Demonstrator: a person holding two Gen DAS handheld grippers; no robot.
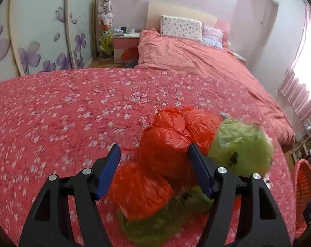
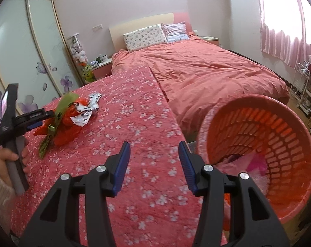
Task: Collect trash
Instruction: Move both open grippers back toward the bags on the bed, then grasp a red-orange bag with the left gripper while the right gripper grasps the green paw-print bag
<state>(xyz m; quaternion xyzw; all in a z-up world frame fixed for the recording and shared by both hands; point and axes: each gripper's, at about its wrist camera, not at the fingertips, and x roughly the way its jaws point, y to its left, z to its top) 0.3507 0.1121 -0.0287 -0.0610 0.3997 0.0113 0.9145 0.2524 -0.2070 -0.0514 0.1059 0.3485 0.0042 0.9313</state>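
A heap of crumpled orange plastic bags [image 1: 165,150] and green plastic bags [image 1: 239,144] lies on the pink flowered cover [image 1: 62,107]. My left gripper [image 1: 153,164] is open, its blue fingers on either side of the orange bags. The right wrist view shows the same heap [image 2: 64,119] with a white printed wrapper [image 2: 85,111] and the left gripper [image 2: 35,119] at it. My right gripper [image 2: 154,160] is open and empty above the cover, left of an orange slatted basket [image 2: 283,127] that holds pink trash [image 2: 244,164].
The pink bed [image 2: 206,70] with pillows lies behind. A wardrobe with purple flowers [image 1: 32,41] stands left. A nightstand [image 1: 125,41] with cups and a stack of plush toys are at the back. A white wire rack [image 2: 301,86] stands under the curtained window.
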